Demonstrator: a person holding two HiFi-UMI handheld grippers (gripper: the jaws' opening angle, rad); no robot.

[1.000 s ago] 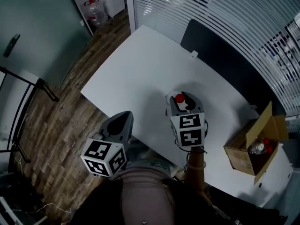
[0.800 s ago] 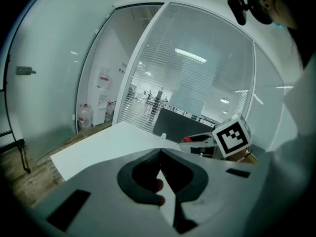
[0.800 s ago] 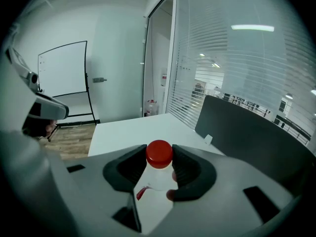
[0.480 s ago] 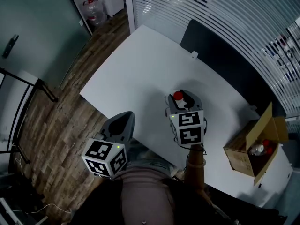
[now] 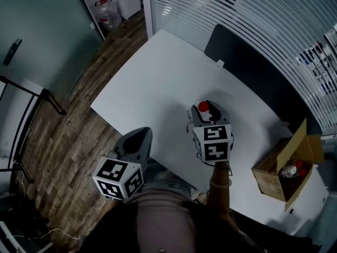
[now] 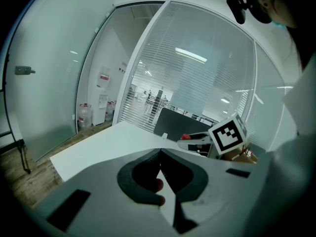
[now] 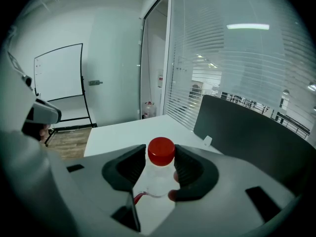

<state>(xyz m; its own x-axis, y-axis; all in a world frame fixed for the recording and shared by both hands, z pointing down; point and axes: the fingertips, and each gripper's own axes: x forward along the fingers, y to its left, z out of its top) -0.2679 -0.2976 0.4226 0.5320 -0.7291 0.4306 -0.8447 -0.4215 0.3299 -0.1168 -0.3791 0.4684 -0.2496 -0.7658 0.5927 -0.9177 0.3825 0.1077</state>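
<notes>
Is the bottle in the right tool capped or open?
Capped. A red cap sits atop the clear bottle, which is gripped between the jaws of the right tool.

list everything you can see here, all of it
table: one, white, centre
bottle: one, clear with red cap, between the right claw's jaws
cardboard box: one, brown, open, on the table's right end
boxed bottles: count unclear, red caps, inside the box
divider panel: one, dark, along the table's far edge
water jug: one, clear with red top, on the floor beyond the table
whiteboard: one, white, on a black stand
floor: one, brown wood planks, around the table
left claw: one, grey, shut and empty, by the table's near edge
right claw: one, grey, shut on the bottle, above the table
</notes>
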